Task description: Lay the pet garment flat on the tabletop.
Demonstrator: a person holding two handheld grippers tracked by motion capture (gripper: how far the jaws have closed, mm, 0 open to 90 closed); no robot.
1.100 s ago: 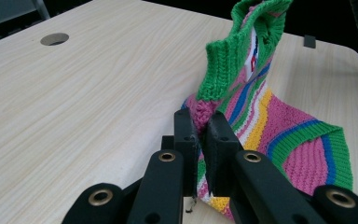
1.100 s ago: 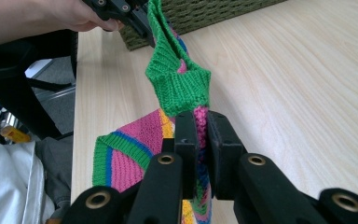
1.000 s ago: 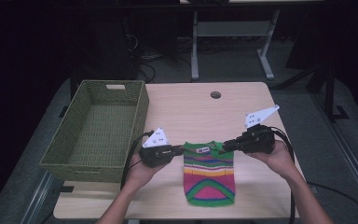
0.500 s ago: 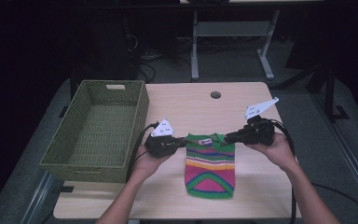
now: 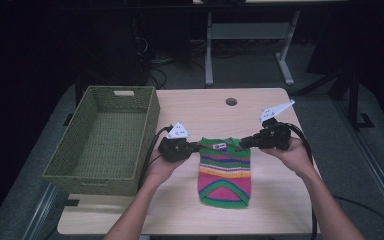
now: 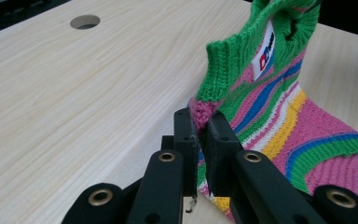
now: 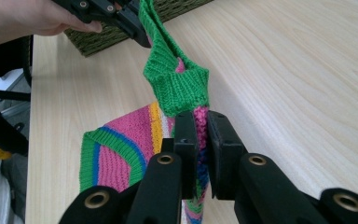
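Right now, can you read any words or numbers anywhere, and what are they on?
White tag sewn inside the green collar of the striped sweater: red and blue letters, too blurred and tilted to read.
The same tag in the high view: too small to read.
Green basket and table: no words, numbers or signs.
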